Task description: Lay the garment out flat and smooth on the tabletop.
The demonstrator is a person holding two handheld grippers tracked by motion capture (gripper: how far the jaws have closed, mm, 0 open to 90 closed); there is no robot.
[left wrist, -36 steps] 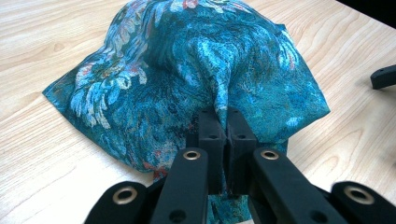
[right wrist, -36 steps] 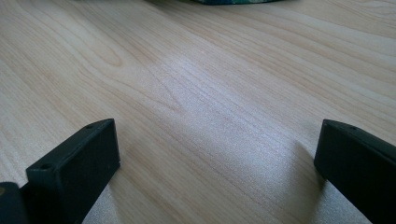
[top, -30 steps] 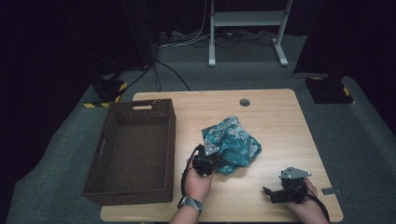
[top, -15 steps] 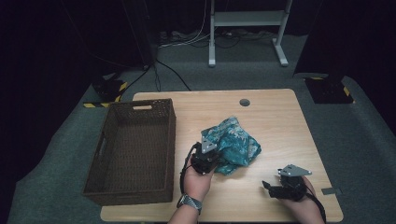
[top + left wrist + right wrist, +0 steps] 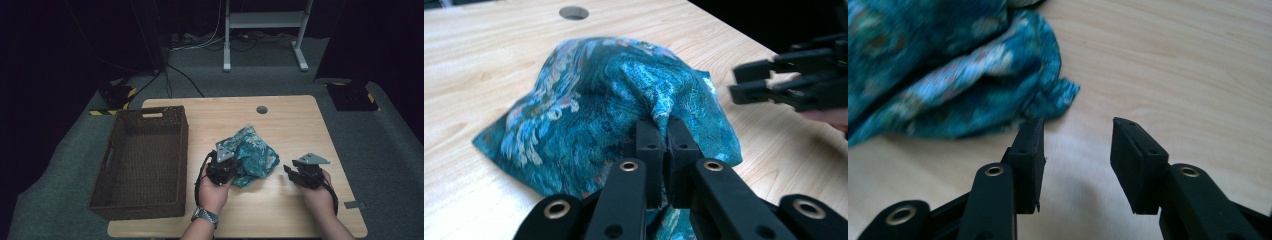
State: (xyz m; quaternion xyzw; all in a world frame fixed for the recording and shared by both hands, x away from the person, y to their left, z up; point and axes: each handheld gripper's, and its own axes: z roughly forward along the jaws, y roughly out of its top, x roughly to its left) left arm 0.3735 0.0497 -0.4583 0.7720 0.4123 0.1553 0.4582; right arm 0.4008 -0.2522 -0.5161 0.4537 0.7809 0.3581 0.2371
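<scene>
A crumpled teal patterned cloth (image 5: 252,155) lies heaped near the middle of the wooden table (image 5: 295,120). My left gripper (image 5: 229,165) sits at the cloth's near left edge, shut on a pinched fold of the cloth (image 5: 624,105), its jaws pressed together over the fabric (image 5: 663,137). My right gripper (image 5: 288,171) hovers to the right of the cloth, pointing left toward it. Its jaws have just been closing and stand partly apart (image 5: 1077,137) with nothing between them; a corner of the cloth (image 5: 973,75) lies just beyond the left fingertip.
A dark wicker basket (image 5: 142,160) stands on the table's left side. A round cable hole (image 5: 261,109) sits near the far edge. Bare wood stretches to the right and front. White stand legs (image 5: 227,60) and cables are on the floor behind.
My right gripper has moved left and forward toward the cloth, and its jaws have narrowed. The left gripper has stayed on the cloth, which has shifted little.
</scene>
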